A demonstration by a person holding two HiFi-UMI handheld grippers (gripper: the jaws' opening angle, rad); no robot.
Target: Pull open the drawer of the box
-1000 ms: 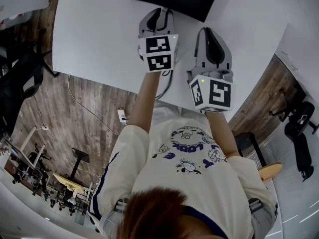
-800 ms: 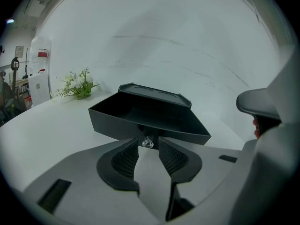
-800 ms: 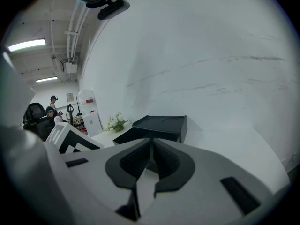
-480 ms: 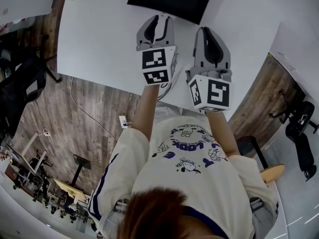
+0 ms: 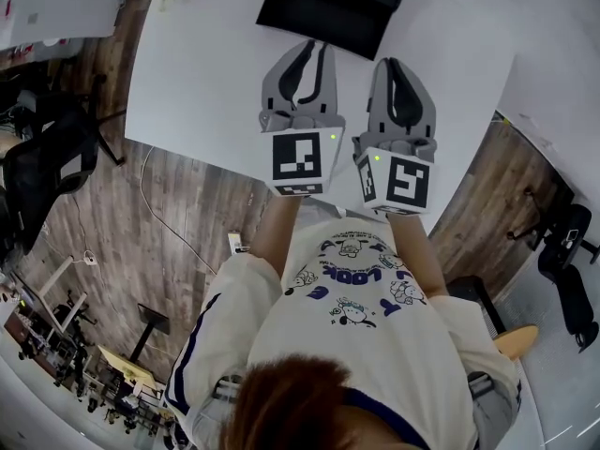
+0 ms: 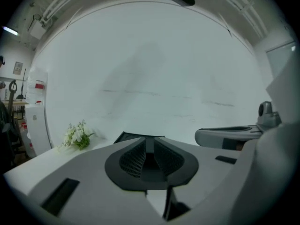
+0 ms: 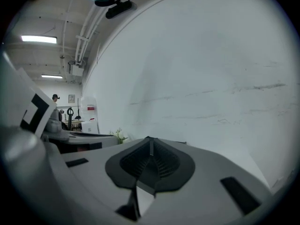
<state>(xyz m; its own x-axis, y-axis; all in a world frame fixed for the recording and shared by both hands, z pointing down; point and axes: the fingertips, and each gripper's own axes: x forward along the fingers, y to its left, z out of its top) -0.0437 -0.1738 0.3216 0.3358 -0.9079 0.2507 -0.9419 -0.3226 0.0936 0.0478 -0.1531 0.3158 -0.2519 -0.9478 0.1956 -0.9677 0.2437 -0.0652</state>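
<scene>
Hands risen over white table (image 5: 206,82), flat black box (image 5: 333,3) untouched, pull not begun.
My left gripper (image 5: 314,50) jaws just narrowed to a slit, empty; right gripper (image 5: 394,64) closed, empty.

White flat tabletop (image 5: 206,73): was plain white, unpatterned.
Black low rectangular box (image 5: 333,3): was matt black throughout.
Wooden plank floor (image 5: 187,214): showed grey-brown wood grain.
Cream cotton shirt (image 5: 394,345): bore blue cartoon print and a blue sleeve stripe.
Small flower sprig (image 6: 77,136): had white blooms and green leaves.
</scene>
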